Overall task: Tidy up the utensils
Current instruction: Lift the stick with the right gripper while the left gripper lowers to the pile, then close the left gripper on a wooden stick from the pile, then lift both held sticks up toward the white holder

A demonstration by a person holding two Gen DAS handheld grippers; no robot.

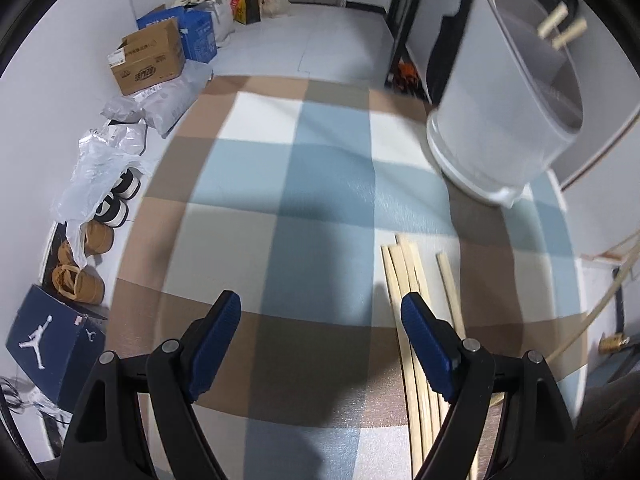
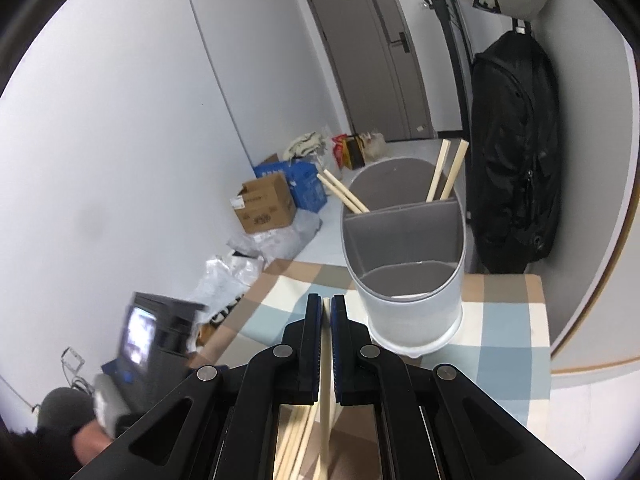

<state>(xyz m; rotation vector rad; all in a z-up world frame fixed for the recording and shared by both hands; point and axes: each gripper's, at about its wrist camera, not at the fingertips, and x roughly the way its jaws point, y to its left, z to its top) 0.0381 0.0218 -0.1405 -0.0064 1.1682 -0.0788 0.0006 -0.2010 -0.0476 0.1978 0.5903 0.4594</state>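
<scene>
chopstick (image 2: pixel 326 380) mostly hidden, right hand-held gripper (image 2: pixel 326 312)

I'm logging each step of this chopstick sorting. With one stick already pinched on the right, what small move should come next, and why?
Probably lift the right hand-held gripper toward the holder and drop its chopstick into the rear compartment. Four chopsticks already stand there, the front compartment looks empty, and more sticks lie on the checked cloth.

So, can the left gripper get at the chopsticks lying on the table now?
Probably yes. The left gripper is open and empty, and the loose chopsticks lie on the checked cloth right beside its right finger, nothing covering them.
</scene>
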